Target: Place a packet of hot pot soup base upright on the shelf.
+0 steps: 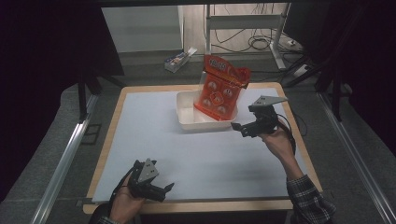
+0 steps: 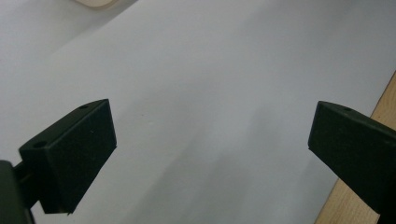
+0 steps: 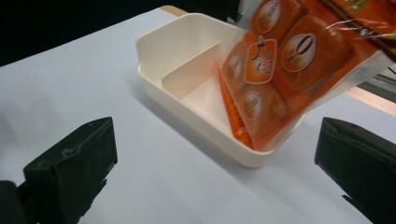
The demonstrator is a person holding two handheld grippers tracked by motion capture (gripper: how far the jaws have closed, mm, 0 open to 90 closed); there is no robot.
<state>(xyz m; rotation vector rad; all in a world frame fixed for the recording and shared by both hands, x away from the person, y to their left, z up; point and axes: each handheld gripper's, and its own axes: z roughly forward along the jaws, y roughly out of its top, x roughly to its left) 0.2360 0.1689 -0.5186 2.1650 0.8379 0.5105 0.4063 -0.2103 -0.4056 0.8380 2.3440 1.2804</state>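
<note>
Orange snack bag (image 1: 218,88) is propped upright in the white bin (image 1: 187,116) near the table's far edge, leaning on its right wall. Right gripper (image 1: 243,128) jaws spread wide, empty, just beside the bin; left gripper (image 1: 164,190) likewise spread at the near edge. Bag should be pinched low to avoid tipping the bin.

The left gripper (image 2: 210,154) has its two black jaws set wide apart over the bare white table sheet (image 2: 210,70). A wooden table edge (image 2: 355,210) shows at lower right, beside one jaw
</note>
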